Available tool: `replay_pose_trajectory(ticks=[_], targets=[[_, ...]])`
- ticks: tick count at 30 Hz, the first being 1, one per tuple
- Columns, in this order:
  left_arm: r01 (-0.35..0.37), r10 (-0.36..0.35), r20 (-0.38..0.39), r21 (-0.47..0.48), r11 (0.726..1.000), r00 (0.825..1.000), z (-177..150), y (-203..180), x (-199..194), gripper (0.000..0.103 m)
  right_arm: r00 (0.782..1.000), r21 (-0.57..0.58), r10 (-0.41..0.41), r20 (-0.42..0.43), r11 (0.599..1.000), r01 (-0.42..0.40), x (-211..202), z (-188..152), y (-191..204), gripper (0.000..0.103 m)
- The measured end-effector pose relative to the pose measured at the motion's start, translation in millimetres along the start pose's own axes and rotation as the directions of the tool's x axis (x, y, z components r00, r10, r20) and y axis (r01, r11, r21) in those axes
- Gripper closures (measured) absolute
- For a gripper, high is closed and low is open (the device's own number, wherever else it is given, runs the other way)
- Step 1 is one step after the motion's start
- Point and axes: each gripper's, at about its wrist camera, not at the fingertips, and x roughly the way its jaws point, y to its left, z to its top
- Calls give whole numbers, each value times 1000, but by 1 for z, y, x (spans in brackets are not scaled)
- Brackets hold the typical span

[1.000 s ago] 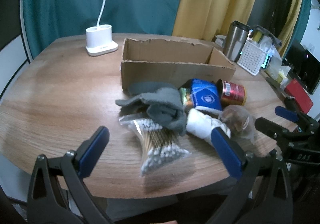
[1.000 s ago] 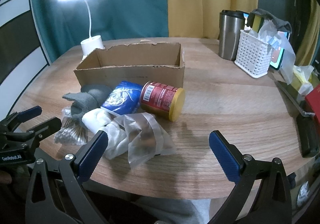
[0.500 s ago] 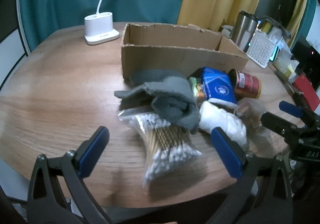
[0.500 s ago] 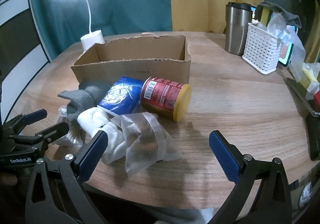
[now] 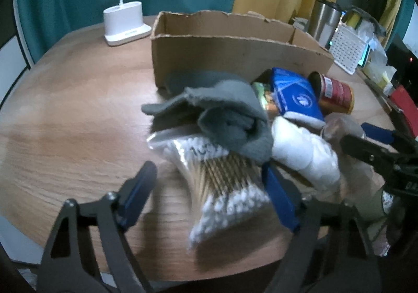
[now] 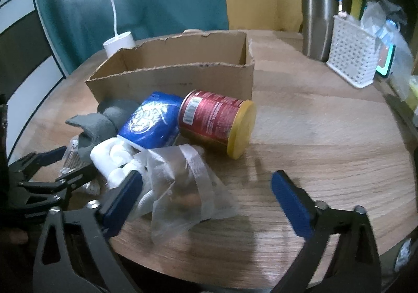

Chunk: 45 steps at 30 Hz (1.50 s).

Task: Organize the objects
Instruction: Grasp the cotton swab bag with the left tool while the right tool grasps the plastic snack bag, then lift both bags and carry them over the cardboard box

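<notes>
A pile lies in front of an open cardboard box (image 5: 235, 58) (image 6: 169, 76). In it are a grey cloth (image 5: 230, 120), a blue packet (image 6: 151, 120), a red can with a yellow lid (image 6: 214, 120), a white roll of cotton pads (image 5: 305, 154), a bag of cotton swabs (image 5: 222, 180) and a clear plastic bag (image 6: 183, 188). My left gripper (image 5: 209, 186) is closing with the swab bag between its jaws; the left pad stands clear of the bag. My right gripper (image 6: 206, 183) is closing too, over the clear bag, without pinching it.
A white lamp base (image 5: 125, 24) stands behind the box on the left. At the back right are a steel tumbler (image 6: 318, 24) and a white perforated basket (image 6: 352, 58) stuffed with items. The round wooden table's near edge (image 6: 235, 277) runs just under both grippers.
Both grippers sank toward the pile and their jaws narrowed, the left one much more. The swab bag now sits between the left jaws. The objects have not shifted.
</notes>
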Motion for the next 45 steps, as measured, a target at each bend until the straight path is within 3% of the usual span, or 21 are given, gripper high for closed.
replay_pose_trajectory(ticks=[2, 4, 14, 26, 45], targets=[[0, 0, 2, 5, 1000, 1000, -1, -1, -1, 25, 1000, 6, 15, -13, 1000, -15, 4, -2, 0, 12], [17, -17, -1, 7, 1000, 1000, -1, -1, -2, 41, 999, 3, 30, -25, 1000, -30, 5, -4, 1, 20], [47, -47, 7, -9, 999, 999, -5, 2, -11, 50, 997, -17, 69, -27, 997, -69, 1, -8, 10, 41], [65, -64, 32, -27, 998, 997, -10, 7, -28, 54, 998, -48, 51, 28, 998, -49, -24, -4, 18, 44], [40, -35, 146, -34, 999, 989, 3, 18, -74, 55, 996, -73, 38, 76, 997, -32, -45, 1, 22, 44]])
